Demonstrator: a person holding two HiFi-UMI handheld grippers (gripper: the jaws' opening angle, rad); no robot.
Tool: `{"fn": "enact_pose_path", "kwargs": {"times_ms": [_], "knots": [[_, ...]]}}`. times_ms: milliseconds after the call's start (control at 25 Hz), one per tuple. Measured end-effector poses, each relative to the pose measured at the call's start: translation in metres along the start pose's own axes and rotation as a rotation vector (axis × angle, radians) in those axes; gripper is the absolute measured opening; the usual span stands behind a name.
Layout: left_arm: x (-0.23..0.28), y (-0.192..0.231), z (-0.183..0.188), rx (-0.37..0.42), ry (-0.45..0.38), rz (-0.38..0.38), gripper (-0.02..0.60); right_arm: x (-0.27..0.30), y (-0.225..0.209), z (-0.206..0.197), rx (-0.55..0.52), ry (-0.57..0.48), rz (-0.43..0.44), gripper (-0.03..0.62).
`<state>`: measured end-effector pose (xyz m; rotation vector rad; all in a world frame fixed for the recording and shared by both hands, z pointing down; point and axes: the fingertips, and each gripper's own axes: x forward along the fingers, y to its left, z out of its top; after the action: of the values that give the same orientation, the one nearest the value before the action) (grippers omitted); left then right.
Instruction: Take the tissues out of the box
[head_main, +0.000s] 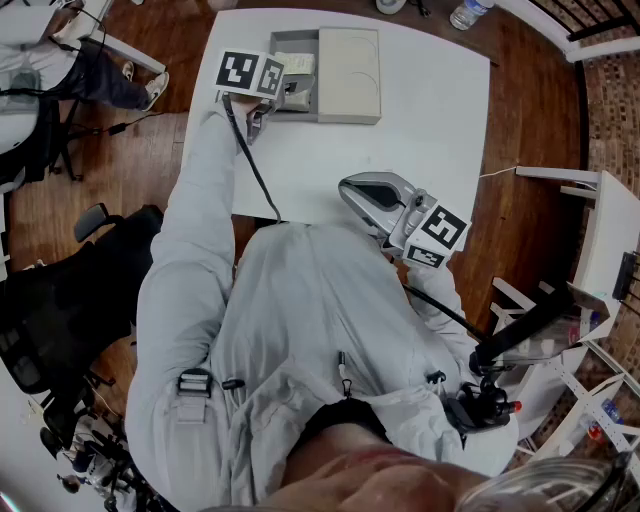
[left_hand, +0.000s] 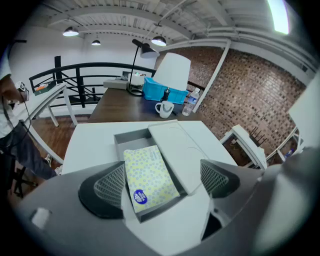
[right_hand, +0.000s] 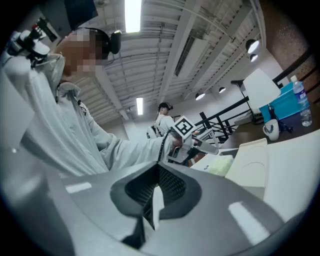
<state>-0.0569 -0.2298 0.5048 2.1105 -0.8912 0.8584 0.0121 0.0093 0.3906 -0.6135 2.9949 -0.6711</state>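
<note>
Now | left tongs (left_hand: 162, 182) outstretched, spread wide above tissue pack (left_hand: 148, 175) in box (left_hand: 131, 138) | right tongs (right_hand: 154, 196) near torso, closed, empty.

The head camera looks steeply down from above the person, whose grey jacket (head_main: 300, 330) fills the lower half, with the white worktop (head_main: 430, 120) beyond it at the top. The left gripper view rides on the left tongs (left_hand: 162, 181), tilted down and close over the open grey box (left_hand: 131, 137). It faces across the worktop toward a brick wall (left_hand: 250, 95). The right gripper view, on the right tongs (right_hand: 154, 195), is tilted up toward the ceiling (right_hand: 165, 45) and sideways at the person's sleeve (right_hand: 125, 147). All three views share the grey box. The head and right gripper views both show the left tongs.
</note>
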Motion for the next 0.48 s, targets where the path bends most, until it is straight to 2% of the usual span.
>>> {"fn": "enact_pose_path", "kwargs": {"times_ms": [160, 280, 480], "knots": [[0.028, 0.022, -0.005, 0.006, 0.097, 0.094, 0.471, -0.010, -0.003, -0.001, 0.004, -0.006, 0.001, 0.002], [0.042, 0.035, -0.012, 0.014, 0.165, 0.132, 0.468, -0.017, -0.006, -0.002, 0.016, -0.015, -0.005, 0.002], [0.062, 0.047, -0.026, -0.057, 0.278, 0.177, 0.436, -0.024, -0.008, -0.008, 0.036, -0.023, -0.017, 0.002]]}}
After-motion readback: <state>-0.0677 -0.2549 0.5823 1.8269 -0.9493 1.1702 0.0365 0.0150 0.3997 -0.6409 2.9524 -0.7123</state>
